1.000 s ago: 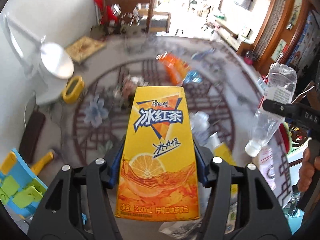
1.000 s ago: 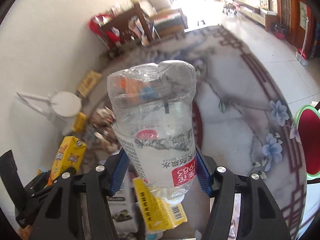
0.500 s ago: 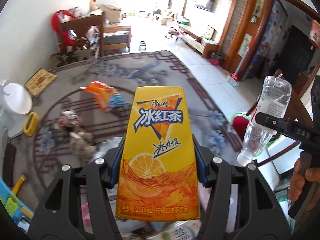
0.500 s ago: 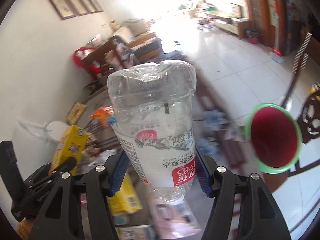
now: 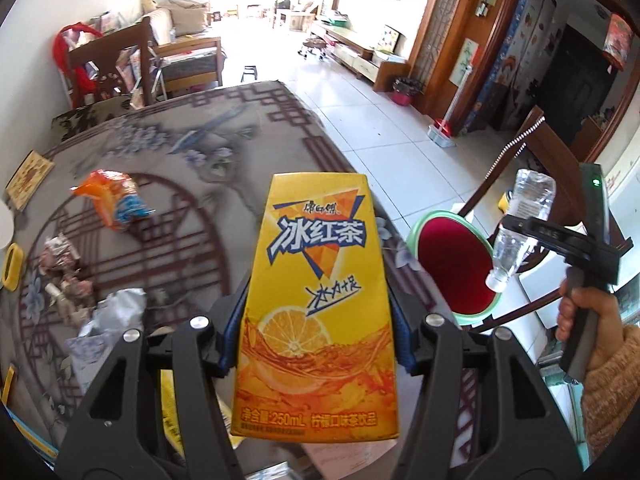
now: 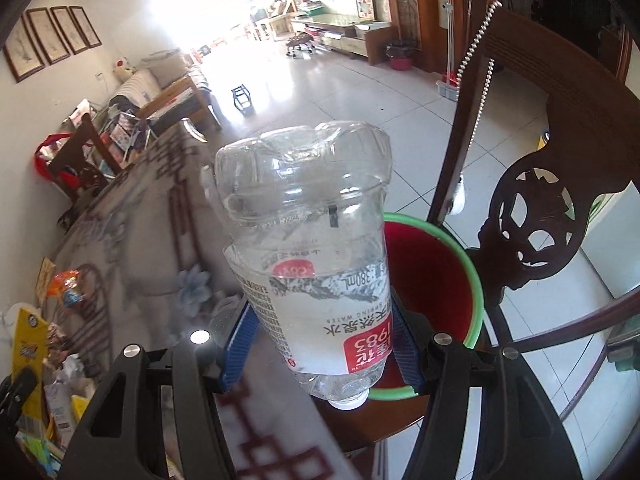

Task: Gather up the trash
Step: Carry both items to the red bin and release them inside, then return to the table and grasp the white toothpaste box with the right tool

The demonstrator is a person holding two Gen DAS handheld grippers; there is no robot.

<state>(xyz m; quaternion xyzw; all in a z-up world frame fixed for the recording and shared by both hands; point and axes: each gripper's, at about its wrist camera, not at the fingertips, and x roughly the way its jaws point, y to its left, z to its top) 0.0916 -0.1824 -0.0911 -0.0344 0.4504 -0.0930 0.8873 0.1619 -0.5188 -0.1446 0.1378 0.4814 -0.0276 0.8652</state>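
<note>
Between the blue pads of the left gripper a yellow iced-tea carton is clamped, its long axis running straight out along the fingers. Over the red bin on a wooden chair, the right gripper clamps a clear water bottle, cap toward the camera, base pointing away.

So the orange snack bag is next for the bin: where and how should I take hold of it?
The orange snack bag lies flat and crumpled on the tablecloth. Probably come from above and pinch its puffed, wrinkled middle; the flat edges offer little to catch.
</note>
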